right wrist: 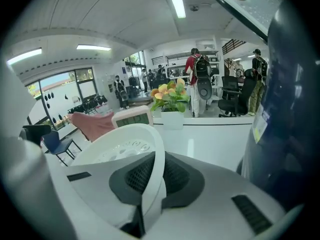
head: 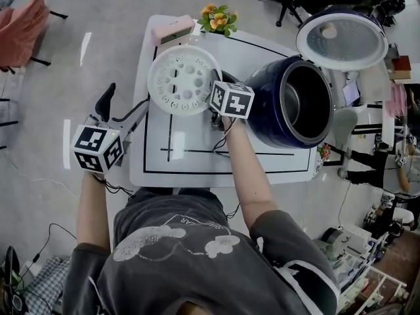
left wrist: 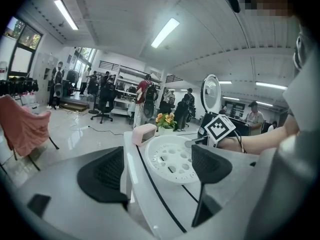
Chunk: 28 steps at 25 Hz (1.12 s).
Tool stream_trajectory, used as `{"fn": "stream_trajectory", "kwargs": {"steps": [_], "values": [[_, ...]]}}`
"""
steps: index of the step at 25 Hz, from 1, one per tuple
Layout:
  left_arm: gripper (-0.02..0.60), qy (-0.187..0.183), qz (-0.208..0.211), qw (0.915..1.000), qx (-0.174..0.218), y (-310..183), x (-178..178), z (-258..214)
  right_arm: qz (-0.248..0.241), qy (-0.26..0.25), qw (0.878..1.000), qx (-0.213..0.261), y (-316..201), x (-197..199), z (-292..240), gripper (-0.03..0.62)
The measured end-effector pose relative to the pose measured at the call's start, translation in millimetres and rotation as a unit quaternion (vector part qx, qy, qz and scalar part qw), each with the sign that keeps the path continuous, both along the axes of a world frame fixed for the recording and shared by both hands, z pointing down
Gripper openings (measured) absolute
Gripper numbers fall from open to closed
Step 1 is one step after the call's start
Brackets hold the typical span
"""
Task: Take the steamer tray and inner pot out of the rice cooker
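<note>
Our right gripper (right wrist: 151, 176) was clamped narrow on the rim of the steamer tray (head: 180, 81), which was low over the table (head: 262, 166), at 9 o'clock from the rice cooker (head: 269, 104). The left gripper (left wrist: 159, 169) stood wide and empty. We advise lowering the tray flat and releasing only on contact. The inner pot (head: 305, 104) sat in the cooker. No writing was legible; the cooker's label was blurred.

The white, round steamer tray (head: 182, 79), pierced with holes, is clamped by its rim between the jaws of the right gripper (head: 212, 97) and reaches out ahead of it. Just to that gripper's right stands the dark-blue rice cooker (head: 266, 94), its lid (head: 341, 41) raised and the metal inner pot (head: 308, 104) inside.
</note>
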<state>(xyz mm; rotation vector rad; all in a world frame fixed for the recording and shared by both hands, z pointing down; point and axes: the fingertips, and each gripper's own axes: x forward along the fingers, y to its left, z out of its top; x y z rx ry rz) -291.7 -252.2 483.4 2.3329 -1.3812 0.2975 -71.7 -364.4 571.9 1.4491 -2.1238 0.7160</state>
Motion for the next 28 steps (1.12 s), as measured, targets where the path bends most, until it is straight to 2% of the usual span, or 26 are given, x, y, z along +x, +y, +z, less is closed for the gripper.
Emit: {"fn": "stream_trajectory", "kwargs": {"steps": [6, 15, 16, 18, 22, 28], "values": [[0.417, 0.009, 0.001, 0.9999, -0.009, -2, 6, 8, 0.003, -0.012, 1.000, -0.022, 3, 5, 23, 0.046], [0.417, 0.007, -0.003, 0.9998, -0.016, -2, 12, 13, -0.023, 0.033, 0.999, -0.017, 4, 4, 35, 0.057], [0.417, 0.007, -0.004, 0.9998, -0.017, -2, 12, 14, -0.027, 0.034, 0.999, -0.017, 5, 3, 35, 0.065], [0.417, 0.008, -0.006, 0.9998, -0.018, -1, 13, 14, -0.038, 0.030, 0.999, -0.016, 7, 0, 35, 0.148], [0.417, 0.009, -0.005, 0.9998, -0.016, 0, 15, 10, -0.044, 0.029, 0.999, 0.005, 10, -2, 23, 0.211], [0.417, 0.011, 0.000, 0.9999, 0.007, 4, 15, -10, -0.040, 0.026, 0.998, 0.052, 22, -7, -19, 0.233]]}}
